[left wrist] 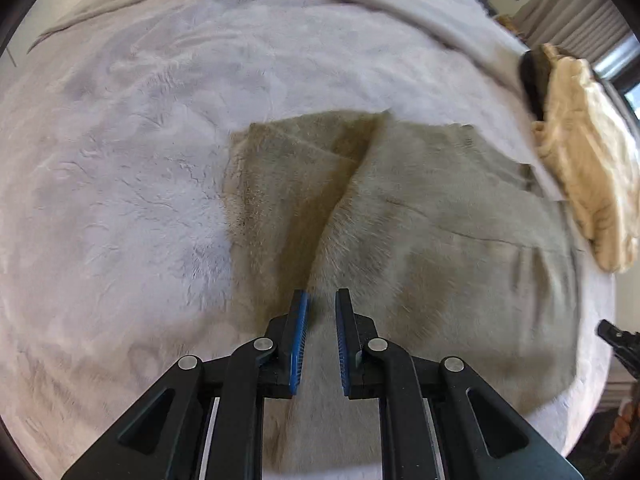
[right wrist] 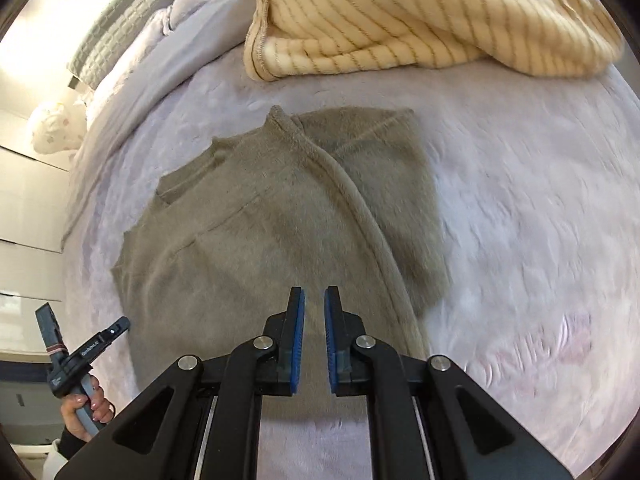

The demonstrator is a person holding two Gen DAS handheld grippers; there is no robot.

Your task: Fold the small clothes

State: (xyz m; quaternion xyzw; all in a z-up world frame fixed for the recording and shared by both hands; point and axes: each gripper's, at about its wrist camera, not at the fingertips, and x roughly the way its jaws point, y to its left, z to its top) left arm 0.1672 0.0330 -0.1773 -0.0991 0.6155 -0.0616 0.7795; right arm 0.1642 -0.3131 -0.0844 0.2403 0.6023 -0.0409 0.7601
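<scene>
Nearest, the left gripper (left wrist: 322,312), two black fingers faced with ribbed blue pads, hovers with its jaws drawn narrow and nothing between them. The right gripper (right wrist: 314,308) is built the same, also nearly closed and empty. Under both lies one fuzzy taupe knitted sweater (right wrist: 256,220), spread flat on the plush pale lilac blanket (right wrist: 520,208), one side folded over along a rounded ridge. A hand (right wrist: 86,410) grips the other tool's handle at left. Farther back sits one rumpled cream ribbed garment with thin brown stripes (right wrist: 420,16).
</scene>
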